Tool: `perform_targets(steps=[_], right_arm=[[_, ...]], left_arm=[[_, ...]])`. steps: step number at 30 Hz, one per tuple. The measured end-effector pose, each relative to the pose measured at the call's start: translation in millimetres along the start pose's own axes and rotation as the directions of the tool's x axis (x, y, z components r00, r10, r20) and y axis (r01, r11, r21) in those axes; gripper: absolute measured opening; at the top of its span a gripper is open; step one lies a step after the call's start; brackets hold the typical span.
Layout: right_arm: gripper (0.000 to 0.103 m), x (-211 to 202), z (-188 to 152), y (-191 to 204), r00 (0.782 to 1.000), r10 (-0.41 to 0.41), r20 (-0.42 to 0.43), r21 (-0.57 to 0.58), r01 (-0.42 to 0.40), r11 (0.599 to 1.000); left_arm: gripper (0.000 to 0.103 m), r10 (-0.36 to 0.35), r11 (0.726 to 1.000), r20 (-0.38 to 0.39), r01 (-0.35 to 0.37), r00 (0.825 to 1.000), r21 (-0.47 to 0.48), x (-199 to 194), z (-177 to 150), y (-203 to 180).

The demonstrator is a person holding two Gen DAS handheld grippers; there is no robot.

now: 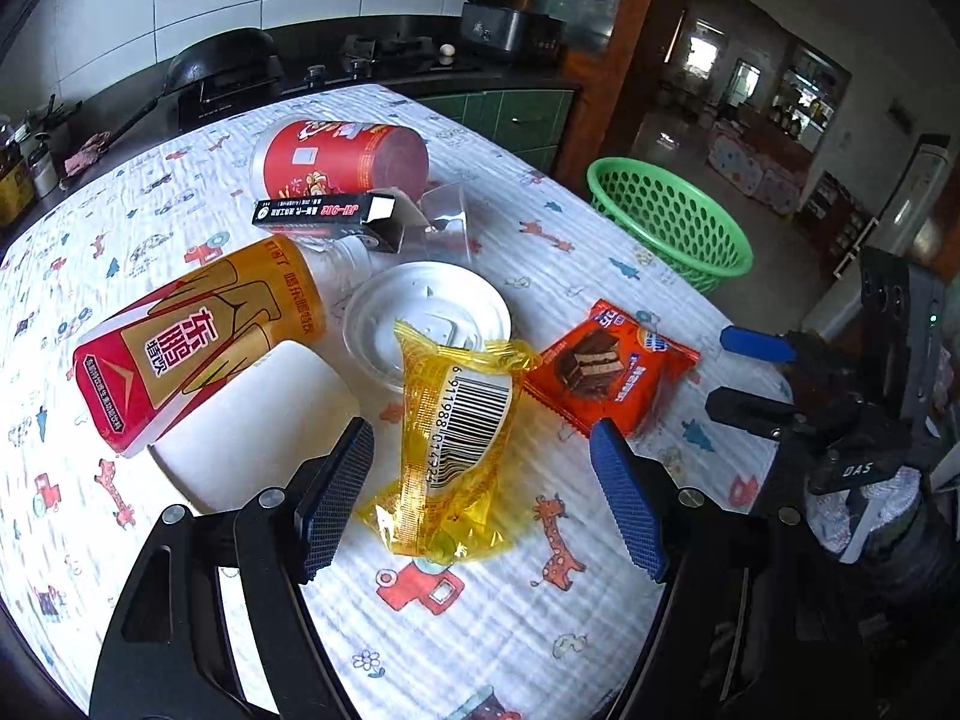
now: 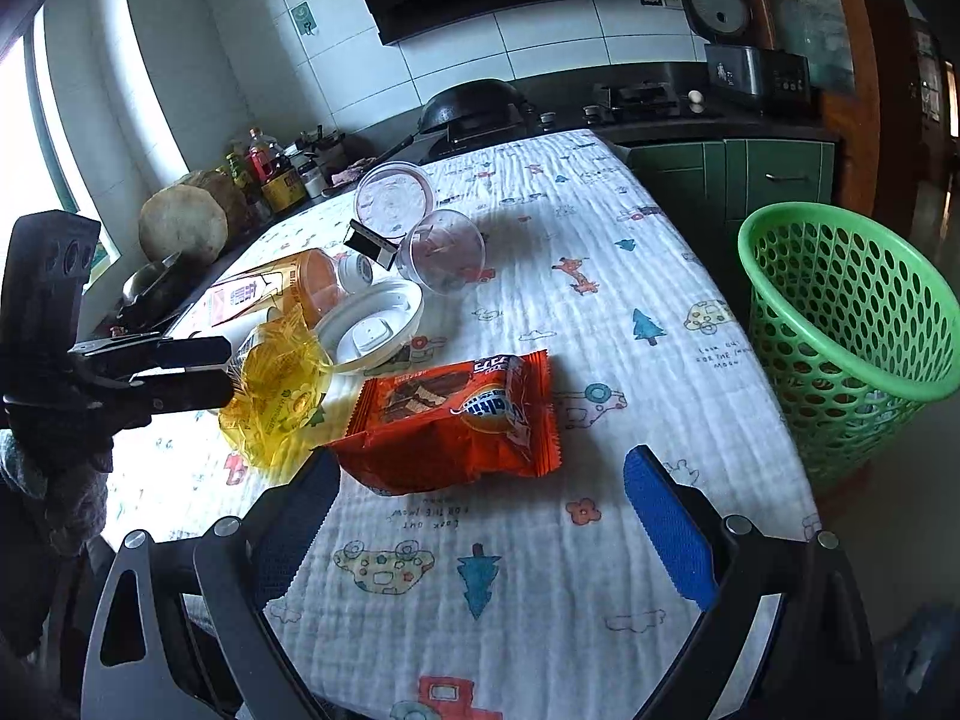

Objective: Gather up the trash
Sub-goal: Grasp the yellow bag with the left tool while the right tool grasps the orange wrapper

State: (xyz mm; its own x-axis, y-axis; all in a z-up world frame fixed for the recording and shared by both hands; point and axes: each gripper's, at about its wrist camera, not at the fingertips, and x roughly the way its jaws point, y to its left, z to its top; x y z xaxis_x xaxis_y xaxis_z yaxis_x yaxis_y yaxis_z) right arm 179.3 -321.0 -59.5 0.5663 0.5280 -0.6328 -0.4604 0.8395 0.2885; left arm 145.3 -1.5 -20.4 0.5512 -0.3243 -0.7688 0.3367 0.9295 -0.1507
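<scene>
Straddling: my left claw [image 1: 480,498] gapes around the yellow wrapper [image 1: 456,438], lower centre.
Right claw [image 2: 480,516]: open, empty, before the orange wrapper [image 2: 456,420].
Feel: probably light, crinkly, slippery; pinch mid-body.

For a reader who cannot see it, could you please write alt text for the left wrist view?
The open left gripper straddles a yellow wrapper on a patterned tablecloth. Beyond lie an orange wrapper, white lid and bottle.

Yellow wrapper [image 2: 273,387]: left side hidden behind the other gripper's fingers.
Clear cup [image 1: 447,222]: base hidden behind black box [image 1: 327,216].
Basket [image 2: 852,324]: right rim cut off.
</scene>
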Motion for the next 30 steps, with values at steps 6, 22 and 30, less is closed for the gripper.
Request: perform_targets(steps=[6,22,30], right_arm=[[0.092,3,-3,-4,1.0,-0.002,-0.013,0.017,0.002,1.0],[0.092,23,-10,-3,0.996,0.06,-0.072,0.071,-0.055,0.996],[0.092,34,1,4,0.986,0.143,-0.082,0.151,-0.129,0.98]], left_arm=[[0.073,0.048,0.999,-0.02,-0.048,0.999,0.004,17,-4,-1],[0.021,0.02,0.999,-0.018,-0.021,1.0,-0.038,17,-10,4],[0.019,-0.011,0.998,0.018,0.013,1.0,-0.064,0,-14,10]])
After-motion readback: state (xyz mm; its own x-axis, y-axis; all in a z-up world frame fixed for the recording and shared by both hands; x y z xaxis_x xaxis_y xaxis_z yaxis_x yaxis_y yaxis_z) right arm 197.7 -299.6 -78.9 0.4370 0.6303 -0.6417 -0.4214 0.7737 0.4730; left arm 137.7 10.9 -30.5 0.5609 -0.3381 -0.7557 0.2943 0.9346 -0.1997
